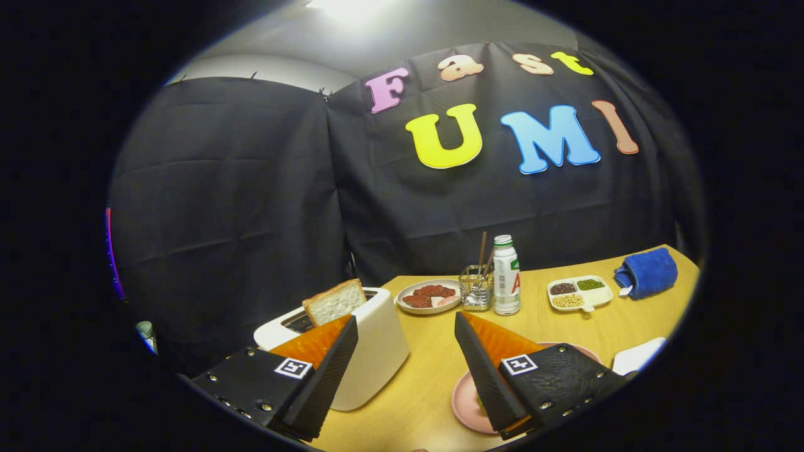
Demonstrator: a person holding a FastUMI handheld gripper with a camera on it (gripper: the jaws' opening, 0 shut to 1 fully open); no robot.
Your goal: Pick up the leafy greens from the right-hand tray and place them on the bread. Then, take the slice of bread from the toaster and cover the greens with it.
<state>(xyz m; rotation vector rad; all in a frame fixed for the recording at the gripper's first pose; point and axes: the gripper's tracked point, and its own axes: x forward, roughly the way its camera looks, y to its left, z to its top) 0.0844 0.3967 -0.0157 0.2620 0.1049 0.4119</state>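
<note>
Gripper view, and the gripper (407,326) has its two fingers spread wide apart, nothing between them, just bare wooden table (433,376) showing through the gap. Up by the left finger (326,370) sits the white toaster (370,342), its body partly hidden behind that finger, and there is the slice of bread (334,302) standing up out of the slot, tilted a little, crust on top, just beyond the left fingertip and not touched by it. Over on the other side, the right finger (487,370) hangs above a pink plate (465,402); a small bit of green shows at the finger's inner edge on that plate, too hidden to say what it is. Right of the plate, a white tray (637,355) peeks in at the table's edge, and what lies in it cannot be told. Further back between the fingers, a round white plate (429,295) carries dark red pieces of food. Just beside it stands a clear glass holder (476,287) with thin sticks poking out, and touching or nearly touching that, a white bottle (506,276) with a green cap, upright. To the right, well apart, a small divided dish (580,293) holds dark, green and pale beans in separate compartments, and near it lies a rolled blue towel (647,272).
</note>
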